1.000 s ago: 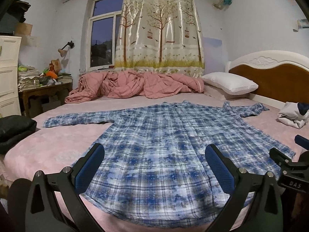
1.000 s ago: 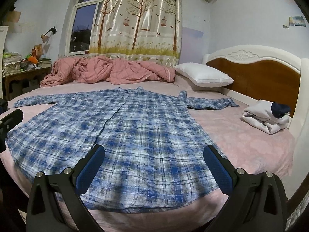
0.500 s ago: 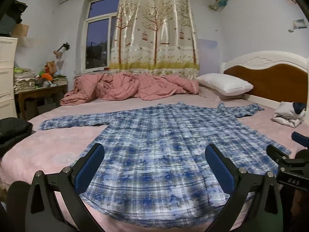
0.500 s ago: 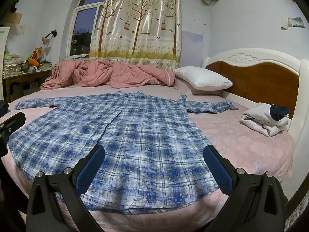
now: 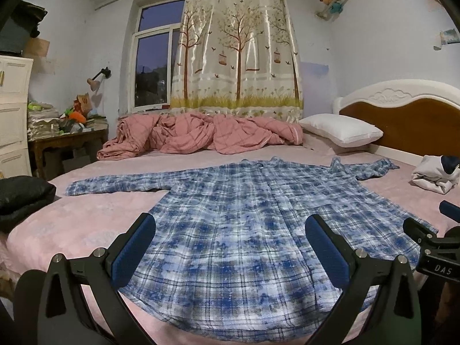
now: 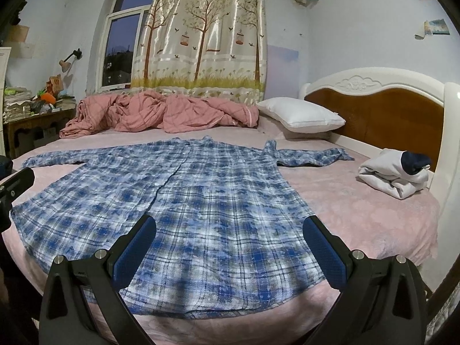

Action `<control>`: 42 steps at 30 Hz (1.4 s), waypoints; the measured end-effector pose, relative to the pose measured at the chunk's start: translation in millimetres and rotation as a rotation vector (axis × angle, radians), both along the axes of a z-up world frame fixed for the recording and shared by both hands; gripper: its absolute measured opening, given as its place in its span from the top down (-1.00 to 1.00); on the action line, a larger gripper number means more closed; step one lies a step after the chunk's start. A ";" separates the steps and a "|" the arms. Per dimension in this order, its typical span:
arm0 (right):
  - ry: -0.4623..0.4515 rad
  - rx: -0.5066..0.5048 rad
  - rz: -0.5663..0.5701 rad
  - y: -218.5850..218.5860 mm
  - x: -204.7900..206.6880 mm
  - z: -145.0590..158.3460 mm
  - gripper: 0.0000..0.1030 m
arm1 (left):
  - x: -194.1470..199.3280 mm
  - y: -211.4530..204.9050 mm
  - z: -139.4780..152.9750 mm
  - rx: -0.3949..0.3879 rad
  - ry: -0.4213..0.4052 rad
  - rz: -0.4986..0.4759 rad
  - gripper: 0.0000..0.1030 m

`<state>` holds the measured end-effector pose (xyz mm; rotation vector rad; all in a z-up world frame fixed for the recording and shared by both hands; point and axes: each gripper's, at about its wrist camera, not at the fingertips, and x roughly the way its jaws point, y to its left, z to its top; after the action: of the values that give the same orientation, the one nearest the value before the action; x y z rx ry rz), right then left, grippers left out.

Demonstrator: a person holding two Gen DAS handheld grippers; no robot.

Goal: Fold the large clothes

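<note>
A blue and white plaid shirt [image 5: 244,230] [image 6: 207,201] lies spread flat, front up, on the pink bed [image 5: 72,230] [image 6: 373,212], both sleeves stretched out to the sides and the hem nearest me. My left gripper [image 5: 230,247] hovers open above the hem, nothing between its blue pads. My right gripper [image 6: 228,244] is likewise open over the hem's right half, holding nothing. The right gripper's black tip [image 5: 425,235] shows at the right edge of the left wrist view.
A folded white and navy garment [image 6: 396,172] lies on the bed near the headboard [image 6: 388,115]. A crumpled pink quilt [image 5: 195,135] and white pillow [image 5: 342,129] lie at the far side. A black bundle [image 5: 20,198] sits at the left edge, beside a wooden table [image 5: 66,143].
Both grippers have drawn back and tilted up a little, so the shirt sits lower in both views. The shirt itself has not moved and both grippers stay open.
</note>
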<state>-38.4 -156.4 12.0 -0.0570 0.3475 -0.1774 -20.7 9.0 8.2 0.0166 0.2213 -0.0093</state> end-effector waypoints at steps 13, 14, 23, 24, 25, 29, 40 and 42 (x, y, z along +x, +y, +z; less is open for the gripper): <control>0.087 0.016 0.022 2.9 12.5 -15.5 -1.00 | 9.3 -6.0 -9.8 0.034 0.065 -0.021 -1.00; 0.090 0.018 0.023 2.9 12.7 -16.3 -1.00 | 9.8 -6.2 -10.2 0.034 0.070 -0.021 -1.00; 0.165 -0.068 0.121 18.6 18.9 -27.4 -1.00 | 15.8 -4.0 -15.1 0.070 0.094 0.008 -1.00; 0.182 -0.092 0.148 23.4 19.5 -30.3 -1.00 | 16.9 -1.2 -15.0 0.060 0.098 0.010 -1.00; 0.205 -0.122 0.177 30.3 20.4 -34.8 -1.00 | 18.6 2.0 -15.0 0.049 0.102 0.010 -1.00; 0.307 -0.234 0.283 58.2 25.5 -57.8 -0.99 | 22.9 12.0 -15.4 0.020 0.114 0.031 -1.00; 0.422 -0.363 0.326 79.6 30.2 -87.9 -0.99 | 22.2 14.0 -13.5 0.060 0.096 0.058 -1.00; 0.442 -0.352 0.314 74.0 31.5 -88.1 -1.00 | 23.4 16.0 -14.3 0.052 0.103 0.061 -1.00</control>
<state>-6.9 -82.4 -76.1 -0.5011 0.7385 0.0912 2.8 25.0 -6.0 0.0616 0.3253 0.0560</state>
